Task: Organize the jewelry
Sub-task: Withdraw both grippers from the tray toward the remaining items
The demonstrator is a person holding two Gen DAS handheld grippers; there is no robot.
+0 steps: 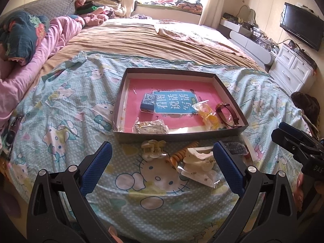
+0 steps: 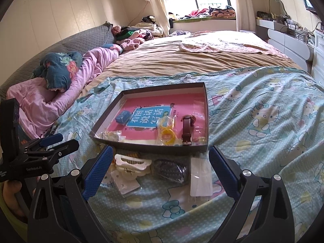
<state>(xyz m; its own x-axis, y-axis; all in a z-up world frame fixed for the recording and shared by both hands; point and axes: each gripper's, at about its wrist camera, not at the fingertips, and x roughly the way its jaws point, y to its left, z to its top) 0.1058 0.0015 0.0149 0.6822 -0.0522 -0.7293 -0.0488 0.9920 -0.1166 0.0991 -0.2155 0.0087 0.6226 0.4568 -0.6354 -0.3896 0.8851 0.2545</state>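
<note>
Daylight fell across a wide bed under a cat-print sheet. On the sheet lay a shallow box holding a pink book, a brown watch, yellow rings in a bag and a small blue case. Just before the box lay a white hair clip, a dark pouch and a clear sleeve. The left claw and right claw hovered above these, both spread wide and empty.
</note>
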